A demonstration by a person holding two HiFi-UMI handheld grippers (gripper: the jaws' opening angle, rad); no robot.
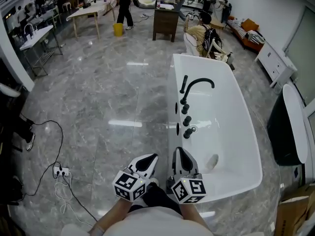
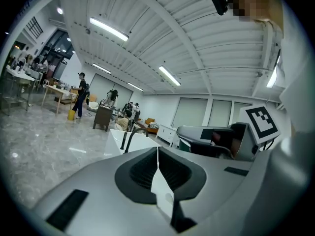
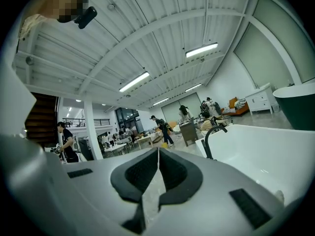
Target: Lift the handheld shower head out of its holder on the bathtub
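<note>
A white bathtub stands right of centre in the head view. On its left rim a slim black handheld shower head stands upright in its holder, beside a black arched faucet and several black knobs. My left gripper and right gripper sit side by side at the tub's near end, well short of the shower head, both shut and empty. The left gripper view shows the tub and shower head far ahead. From the right gripper, the shower head and faucet are also distant.
A dark freestanding tub stands right of the white one, and a cardboard box at lower right. A power strip with cables lies on the marble floor at left. A seated person, a wooden desk and tables are beyond.
</note>
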